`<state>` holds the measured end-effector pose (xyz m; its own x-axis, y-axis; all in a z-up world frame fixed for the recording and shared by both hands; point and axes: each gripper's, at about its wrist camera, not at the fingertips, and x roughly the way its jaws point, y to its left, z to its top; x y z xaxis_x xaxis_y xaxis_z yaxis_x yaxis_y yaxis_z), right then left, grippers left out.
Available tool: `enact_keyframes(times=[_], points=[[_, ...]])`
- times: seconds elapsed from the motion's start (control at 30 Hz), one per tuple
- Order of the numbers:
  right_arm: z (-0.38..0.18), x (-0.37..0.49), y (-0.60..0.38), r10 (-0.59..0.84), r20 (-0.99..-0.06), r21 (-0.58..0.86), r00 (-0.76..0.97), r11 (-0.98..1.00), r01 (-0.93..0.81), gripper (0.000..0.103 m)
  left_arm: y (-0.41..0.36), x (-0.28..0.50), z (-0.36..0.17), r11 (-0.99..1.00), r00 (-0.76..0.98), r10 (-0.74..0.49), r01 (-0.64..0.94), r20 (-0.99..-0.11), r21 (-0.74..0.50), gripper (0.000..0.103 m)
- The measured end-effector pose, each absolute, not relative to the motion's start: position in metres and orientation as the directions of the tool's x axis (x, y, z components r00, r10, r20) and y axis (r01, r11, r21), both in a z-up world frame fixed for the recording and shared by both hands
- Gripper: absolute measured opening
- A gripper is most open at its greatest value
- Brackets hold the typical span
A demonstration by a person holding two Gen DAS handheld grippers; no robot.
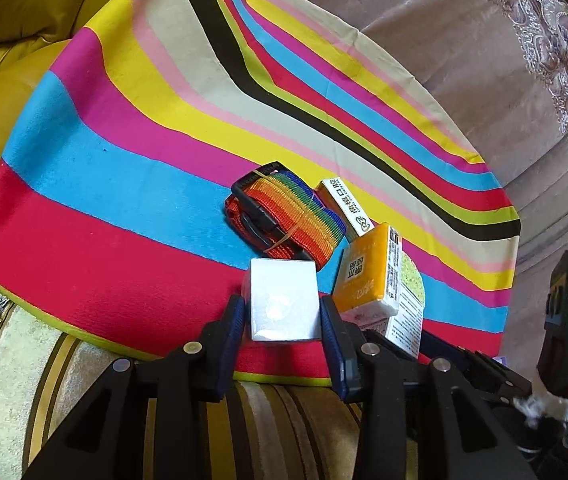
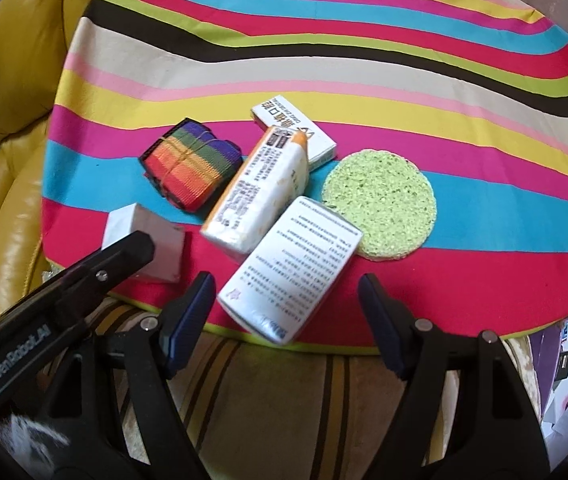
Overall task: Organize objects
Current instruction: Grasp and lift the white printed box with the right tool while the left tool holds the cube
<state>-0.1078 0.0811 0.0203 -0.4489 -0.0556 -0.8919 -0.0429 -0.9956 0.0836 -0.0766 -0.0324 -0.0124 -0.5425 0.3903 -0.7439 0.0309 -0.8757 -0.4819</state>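
Left wrist view: my left hand-held gripper (image 1: 282, 312) pinches the white box (image 1: 284, 300) at the near edge of the striped tabletop (image 1: 104, 208), rainbow strap (image 1: 284, 216) just beyond it. I judge the grasp made; lifting comes next. Right hand-held gripper (image 2: 286, 308) is spread around the printed carton (image 2: 292, 264), not touching. The white box's underside is hidden.

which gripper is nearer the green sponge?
Right. The right gripper is open around the white text box beside the green sponge; the left gripper clamps the silver box farther away.
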Motion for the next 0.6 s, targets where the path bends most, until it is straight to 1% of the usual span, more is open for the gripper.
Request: enact_keyframes(times=[0.03,0.1,0.17,0.43,0.6], points=[[0.019,-0.108,0.082,-0.054,-0.892,0.085,-0.448,-0.995,-0.050,0.070,-0.033,-0.077,-0.012,-0.876,-0.543,0.390,0.030,-0.744,-0.481,0.039],[0.018,-0.108,0.084,-0.062,-0.895,0.097,-0.442,-0.994,-0.057,0.065,-0.033,-0.078,-0.013,-0.877,-0.542,0.389,0.029,-0.745,-0.479,0.039],[0.018,-0.108,0.087,-0.070,-0.895,0.108,-0.441,-0.992,-0.063,0.063,-0.032,-0.079,-0.012,-0.881,-0.542,0.385,0.026,-0.747,-0.472,0.039],[0.019,-0.102,0.097,-0.081,-0.885,0.130,-0.458,-0.989,-0.076,0.050,-0.028,-0.074,-0.006,-0.900,-0.553,0.357,0.011,-0.753,-0.435,0.038],[0.023,-0.094,0.112,-0.081,-0.879,0.142,-0.470,-0.985,-0.096,0.045,-0.024,-0.070,0.000,-0.913,-0.566,0.337,0.000,-0.752,-0.408,0.038]])
